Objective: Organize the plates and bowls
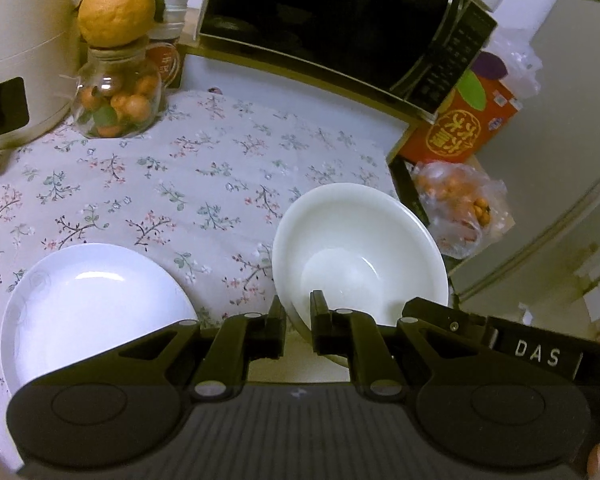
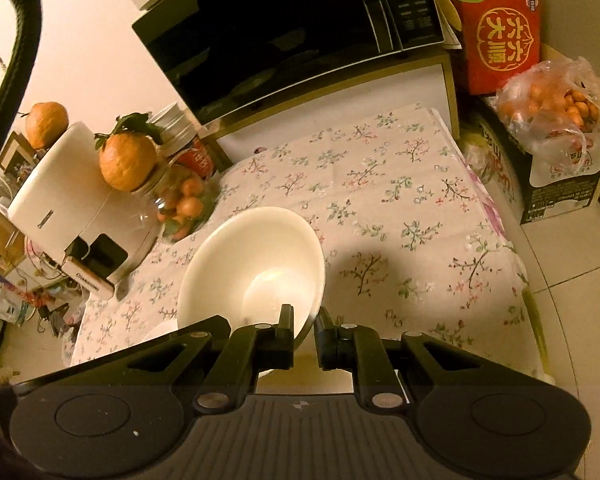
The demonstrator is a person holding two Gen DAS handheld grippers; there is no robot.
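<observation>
A glazed, glossy white ceramic finish is seen on the bowl (image 1: 360, 248) and on the plate (image 1: 96, 308). The table is covered by a matt floral cloth (image 1: 204, 168). Matt black plastic is noted on the left gripper (image 1: 298, 322) and right gripper (image 2: 305, 332). Clear glass forms the jar (image 1: 118, 96); the microwave (image 1: 340, 20) door is glossy black.

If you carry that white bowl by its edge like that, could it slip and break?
The white bowl looks glossy and smooth, so it may be slippery where the left gripper and the right gripper pinch only its thin rim. It seems hard, like ceramic or glass, so it would stay stiff but probably chip or shatter if dropped.
</observation>
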